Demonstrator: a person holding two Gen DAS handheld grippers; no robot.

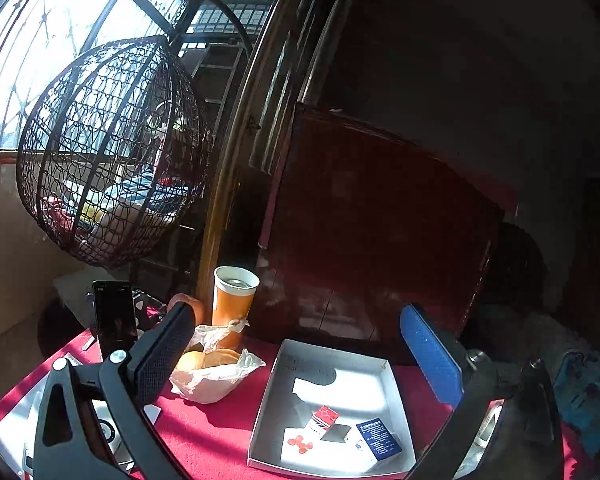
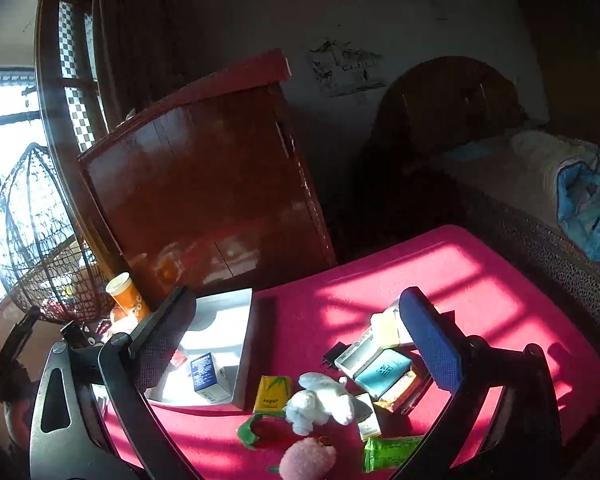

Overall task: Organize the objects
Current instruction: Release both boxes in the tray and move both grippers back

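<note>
A shallow white tray [image 1: 272, 392] sits on the red tablecloth [image 1: 204, 432]. It holds a red-and-white packet [image 1: 323, 419], a dark blue box [image 1: 379, 438] and a small red flower-shaped piece [image 1: 299, 445]. My left gripper [image 1: 300, 352] is open and empty above the tray. In the right wrist view the tray [image 2: 244, 344] lies left of a pile: a white plush toy [image 2: 320, 400], a yellow tissue pack [image 2: 272, 394], a teal box [image 2: 382, 372], a green packet [image 2: 392, 450], a pink fluffy toy [image 2: 306, 460] and a black charger [image 2: 332, 354]. My right gripper [image 2: 296, 340] is open and empty above them.
An orange paper cup [image 1: 233, 304], a bun in a plastic bag [image 1: 212, 372] and an upright phone [image 1: 114, 320] stand left of the tray. A brown wooden cabinet [image 1: 364, 216] rises behind the table. A wicker hanging chair [image 1: 108, 152] is at left, a bed [image 2: 540, 184] at right.
</note>
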